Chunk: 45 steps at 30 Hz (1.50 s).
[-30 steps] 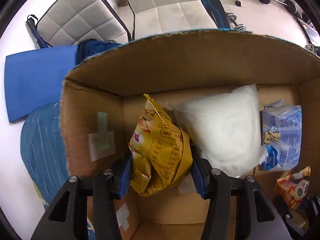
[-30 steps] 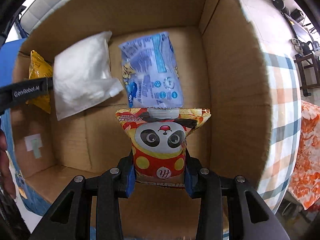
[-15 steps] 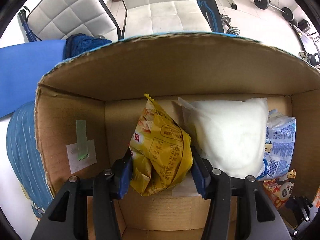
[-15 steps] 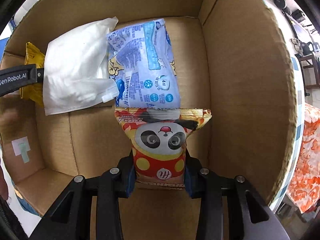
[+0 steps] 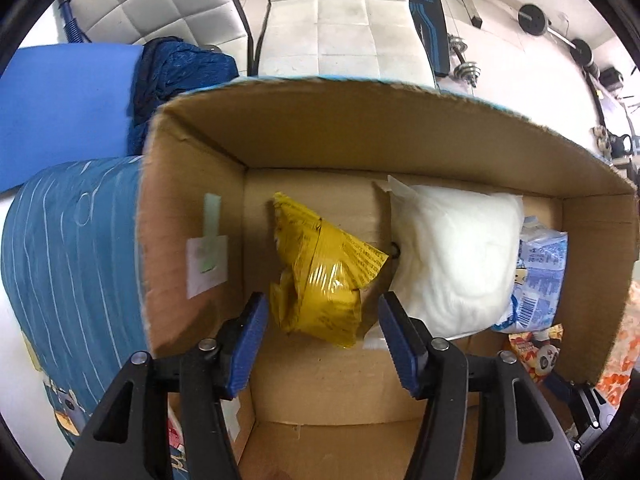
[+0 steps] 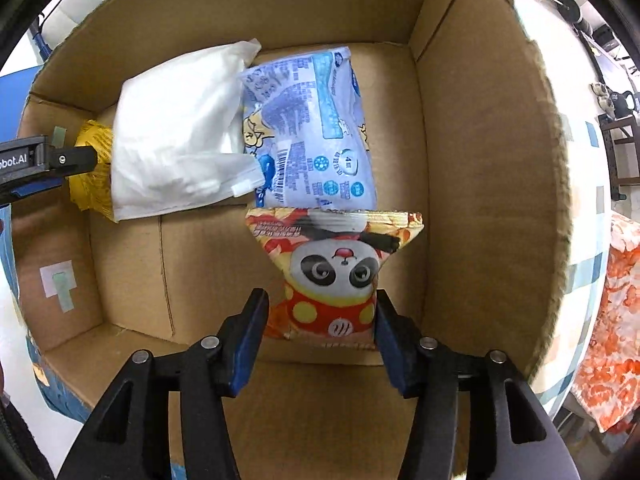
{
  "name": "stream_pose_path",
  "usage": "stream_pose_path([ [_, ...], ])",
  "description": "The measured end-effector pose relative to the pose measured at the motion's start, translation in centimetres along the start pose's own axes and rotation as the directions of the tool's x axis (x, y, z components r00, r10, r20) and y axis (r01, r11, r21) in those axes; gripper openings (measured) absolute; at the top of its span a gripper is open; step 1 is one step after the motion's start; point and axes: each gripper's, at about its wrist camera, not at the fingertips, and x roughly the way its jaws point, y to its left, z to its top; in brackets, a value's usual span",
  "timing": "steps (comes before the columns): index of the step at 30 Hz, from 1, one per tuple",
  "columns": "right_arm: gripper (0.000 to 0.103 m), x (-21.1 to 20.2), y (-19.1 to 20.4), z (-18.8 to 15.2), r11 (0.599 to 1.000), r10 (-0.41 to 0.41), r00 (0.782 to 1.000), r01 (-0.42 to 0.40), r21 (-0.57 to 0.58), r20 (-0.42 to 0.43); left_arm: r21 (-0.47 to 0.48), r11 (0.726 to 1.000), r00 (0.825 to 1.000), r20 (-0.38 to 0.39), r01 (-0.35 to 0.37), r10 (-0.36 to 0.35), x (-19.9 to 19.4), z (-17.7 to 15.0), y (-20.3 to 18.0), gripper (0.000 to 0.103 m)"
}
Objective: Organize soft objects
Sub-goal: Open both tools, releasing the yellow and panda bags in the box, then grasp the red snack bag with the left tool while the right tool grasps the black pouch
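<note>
A cardboard box [image 5: 360, 128] holds several soft packs. The yellow snack bag [image 5: 320, 276] lies crumpled on the box floor, free between the opening jaws of my left gripper [image 5: 323, 300]; neither pad touches it. To its right rest a white pouch [image 5: 456, 256] and a blue-and-white packet [image 5: 540, 280]. In the right wrist view the panda snack bag [image 6: 336, 276] rests on the box floor [image 6: 200, 264] below the blue-and-white packet [image 6: 316, 132]. My right gripper [image 6: 320, 296] straddles its lower end with jaws opening, pads just off it. The white pouch [image 6: 176, 136] covers part of the yellow bag [image 6: 90, 184].
White padded chairs [image 5: 340, 12], a blue mat [image 5: 60, 100] and a dark blue cloth [image 5: 176, 72] lie beyond the box. A blue striped cloth [image 5: 68, 260] borders its left wall. A checked cloth [image 6: 592, 280] and orange floral fabric [image 6: 612, 340] lie right of the box.
Both pairs of jaws have spread. The yellow bag has dropped out of the left grip onto the box floor. The panda bag has come free and tilted. The left gripper rose slightly.
</note>
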Motion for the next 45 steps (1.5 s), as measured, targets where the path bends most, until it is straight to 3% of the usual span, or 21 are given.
stream_pose_path([
  [7,0.066,-1.9,1.1,-1.9,1.000,-0.020,0.999,0.020,-0.010,0.040,-0.025,0.998,0.998,0.043,0.053,-0.051,-2.9,-1.9,1.6,0.056],
  [9,0.078,-2.4,1.3,-2.3,1.000,-0.013,0.998,0.014,-0.007,0.057,-0.019,0.997,0.995,0.067,0.069,-0.067,-4.2,-2.9,1.8,0.065],
  [11,0.084,-3.2,1.7,-3.2,1.000,-0.005,0.997,0.005,0.001,0.076,-0.016,0.996,0.993,0.088,0.085,-0.084,-5.2,-4.0,1.8,0.087],
  [14,0.094,-3.3,1.3,-3.9,1.000,0.009,0.995,-0.010,0.004,0.097,-0.011,0.992,0.985,0.126,0.123,-0.121,-6.7,-5.9,1.9,0.097],
  [16,0.101,-4.0,1.3,-4.1,1.000,0.008,0.994,-0.008,-0.001,0.113,-0.004,0.988,0.978,0.143,0.152,-0.150,-7.5,-7.3,1.9,0.097],
  [22,0.103,-7.5,0.3,-6.4,1.000,-0.004,0.984,0.007,-0.016,0.177,0.020,0.986,0.962,0.215,0.166,-0.166,-10.0,-11.3,1.4,0.097],
  [31,0.103,-12.0,0.8,-9.9,0.999,-0.014,0.954,0.029,-0.044,0.298,0.014,0.999,0.923,0.381,0.046,-0.048,-12.6,-16.5,1.1,0.097],
  [40,0.103,-15.5,-0.1,-13.3,0.995,0.075,0.932,-0.045,-0.092,0.354,-0.018,0.999,0.901,0.433,0.039,-0.027,-14.4,-20.5,0.6,0.097],
  [45,0.103,-15.4,-3.9,-15.2,0.997,0.079,0.941,-0.070,-0.038,0.330,-0.041,0.999,0.897,0.442,0.026,-0.005,-15.2,-23.1,1.7,0.097],
])
